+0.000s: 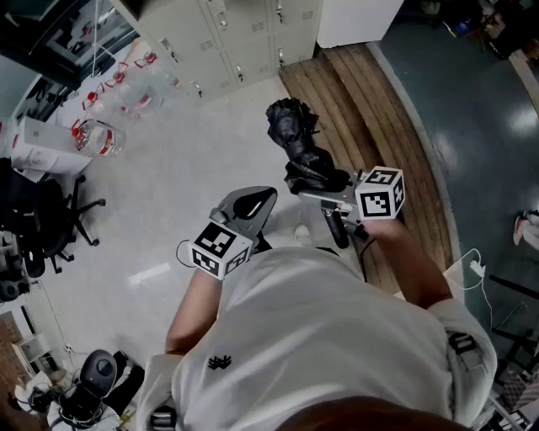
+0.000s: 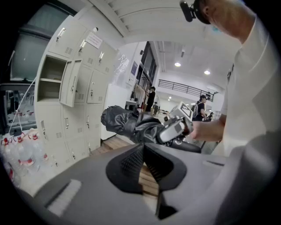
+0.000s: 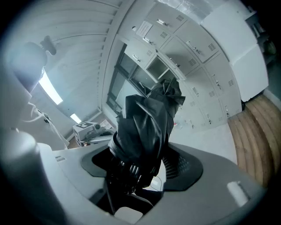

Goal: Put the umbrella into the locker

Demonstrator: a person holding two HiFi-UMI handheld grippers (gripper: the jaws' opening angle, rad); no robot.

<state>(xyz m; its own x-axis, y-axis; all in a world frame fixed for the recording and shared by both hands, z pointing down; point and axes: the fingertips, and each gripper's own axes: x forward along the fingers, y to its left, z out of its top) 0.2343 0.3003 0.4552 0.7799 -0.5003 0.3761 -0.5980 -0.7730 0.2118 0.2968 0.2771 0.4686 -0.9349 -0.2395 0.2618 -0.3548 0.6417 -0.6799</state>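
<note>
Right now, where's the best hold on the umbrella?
The umbrella at its bunched neck just ahead of the handle, where the right gripper clamps it. The canopy beyond is loose, crumpled fabric; the neck looks narrower. Come from the side, jaws across the shaft.

Light floor [image 1: 194,160] btwn the person [image 1: 320,337] and the lockers [image 1: 244,42] is bare, a wide lane fwd. Left of it water bottles [image 1: 118,93] crowd the locker base, w/ an office chair [image 1: 42,219] nearer. Right of it a wooden platform [image 1: 362,109] and a white cabinet [image 1: 358,21]. One compartment [image 2: 50,83] stands open, inside looks bare; its door [image 2: 71,83] juts out on its right side, so entry is from front or left
</note>
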